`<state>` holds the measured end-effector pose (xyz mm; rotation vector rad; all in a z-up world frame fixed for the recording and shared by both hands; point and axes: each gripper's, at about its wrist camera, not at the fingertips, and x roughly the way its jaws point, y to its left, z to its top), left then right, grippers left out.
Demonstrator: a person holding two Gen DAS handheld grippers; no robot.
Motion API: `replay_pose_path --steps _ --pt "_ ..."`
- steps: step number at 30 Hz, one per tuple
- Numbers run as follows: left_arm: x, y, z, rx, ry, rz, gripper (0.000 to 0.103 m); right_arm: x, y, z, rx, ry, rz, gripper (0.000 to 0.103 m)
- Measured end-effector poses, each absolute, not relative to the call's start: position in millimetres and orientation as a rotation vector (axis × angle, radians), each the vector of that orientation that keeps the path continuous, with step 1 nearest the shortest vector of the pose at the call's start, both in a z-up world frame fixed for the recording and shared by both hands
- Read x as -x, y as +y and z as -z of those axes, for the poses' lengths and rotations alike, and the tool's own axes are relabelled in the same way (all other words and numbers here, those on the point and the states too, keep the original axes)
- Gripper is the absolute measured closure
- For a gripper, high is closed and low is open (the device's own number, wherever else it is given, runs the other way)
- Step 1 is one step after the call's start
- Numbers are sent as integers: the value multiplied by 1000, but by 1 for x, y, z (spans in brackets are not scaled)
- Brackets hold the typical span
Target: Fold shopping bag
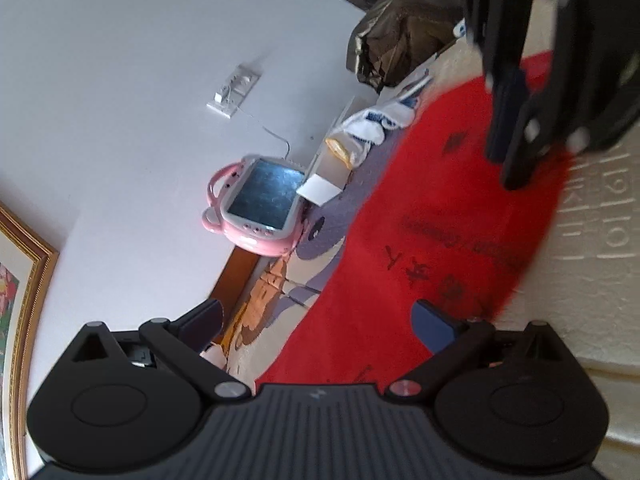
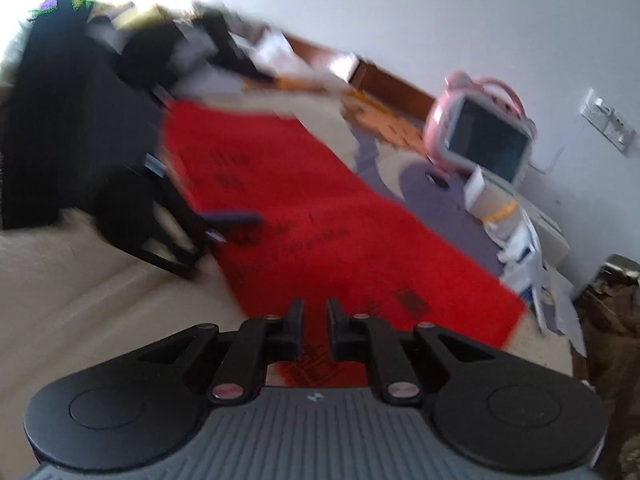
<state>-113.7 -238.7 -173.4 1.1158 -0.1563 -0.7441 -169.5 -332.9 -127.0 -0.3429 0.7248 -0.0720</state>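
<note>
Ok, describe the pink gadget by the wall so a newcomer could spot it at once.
Start at the white wall with its socket plate. Just below the plate, where the wall meets the cream surface that carries the red shopping bag, stands the pink gadget. It is the only pink thing there, with a dark screen, a looped handle and rounded ears, next to a small white box.

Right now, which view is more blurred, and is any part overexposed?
Right wrist view: motion blur smears the red shopping bag and the left tongs; the top left corner glares white. Left wrist view: mostly sharp, only the right tongs are blurred.
</note>
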Motion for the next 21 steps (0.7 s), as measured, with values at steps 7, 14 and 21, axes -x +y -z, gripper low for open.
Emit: replay_pose_path --steps 7,14,21 --pt "97 -208 172 -1144 -158 664 1 178 -363 127 57 686 128 88" --pt "63 -169 150 -1033 -80 576 1 172 -361 125 33 695 114 82" --pt "38 -151 149 -1011 -114 536 1 183 -304 113 259 550 8 29"
